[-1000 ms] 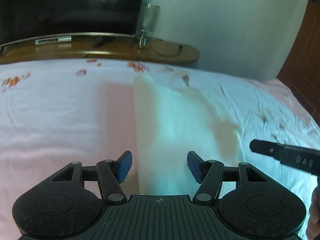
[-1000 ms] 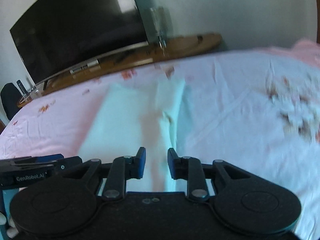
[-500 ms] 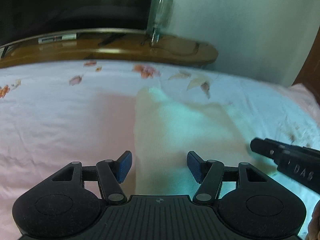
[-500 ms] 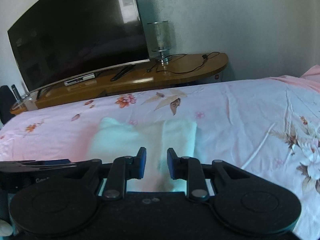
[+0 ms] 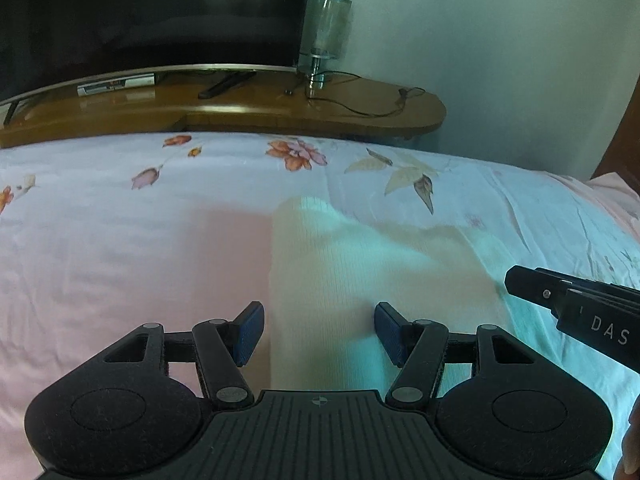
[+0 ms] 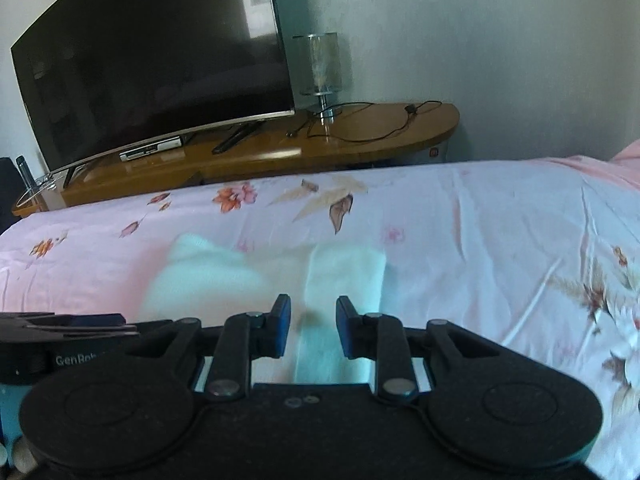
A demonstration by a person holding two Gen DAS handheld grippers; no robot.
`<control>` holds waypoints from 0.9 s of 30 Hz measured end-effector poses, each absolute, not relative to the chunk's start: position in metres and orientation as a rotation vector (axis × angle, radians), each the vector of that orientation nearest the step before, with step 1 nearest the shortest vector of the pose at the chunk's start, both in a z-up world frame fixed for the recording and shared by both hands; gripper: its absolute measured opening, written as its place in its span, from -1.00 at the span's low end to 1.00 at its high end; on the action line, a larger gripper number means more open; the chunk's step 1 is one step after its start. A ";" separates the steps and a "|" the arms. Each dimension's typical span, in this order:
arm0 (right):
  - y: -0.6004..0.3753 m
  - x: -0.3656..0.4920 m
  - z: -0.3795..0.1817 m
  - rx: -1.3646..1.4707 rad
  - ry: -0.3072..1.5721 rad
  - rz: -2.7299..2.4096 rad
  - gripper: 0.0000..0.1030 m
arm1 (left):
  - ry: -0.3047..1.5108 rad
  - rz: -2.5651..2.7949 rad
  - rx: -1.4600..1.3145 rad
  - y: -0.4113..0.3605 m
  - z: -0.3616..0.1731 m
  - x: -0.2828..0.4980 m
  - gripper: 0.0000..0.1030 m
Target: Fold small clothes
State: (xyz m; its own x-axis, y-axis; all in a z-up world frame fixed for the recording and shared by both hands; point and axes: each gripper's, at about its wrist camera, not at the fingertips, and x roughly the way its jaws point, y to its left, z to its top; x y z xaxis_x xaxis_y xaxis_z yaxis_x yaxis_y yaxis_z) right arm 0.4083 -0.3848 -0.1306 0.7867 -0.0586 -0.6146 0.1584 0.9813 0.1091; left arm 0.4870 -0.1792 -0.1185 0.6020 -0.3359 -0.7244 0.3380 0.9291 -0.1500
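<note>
Left wrist view: the left gripper (image 5: 319,332) hangs wide open and empty above a pale garment (image 5: 360,280) lying flat at centre frame on a floral bedsheet (image 5: 120,260). Right wrist view: the right gripper (image 6: 311,326), partly open, holds nothing over the garment's folded right edge, lower centre.
</note>
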 end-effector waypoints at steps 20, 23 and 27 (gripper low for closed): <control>-0.402 0.438 -0.161 0.152 0.730 -0.133 -0.46 | 0.885 -0.340 -0.027 -0.180 -0.136 0.504 0.64; -0.400 0.425 -0.151 0.185 0.697 -0.130 -0.44 | 0.879 -0.359 -0.020 -0.172 -0.130 0.489 0.64; -0.389 0.395 -0.142 0.173 0.684 -0.128 -0.43 | 0.865 -0.387 0.004 -0.153 -0.125 0.458 0.64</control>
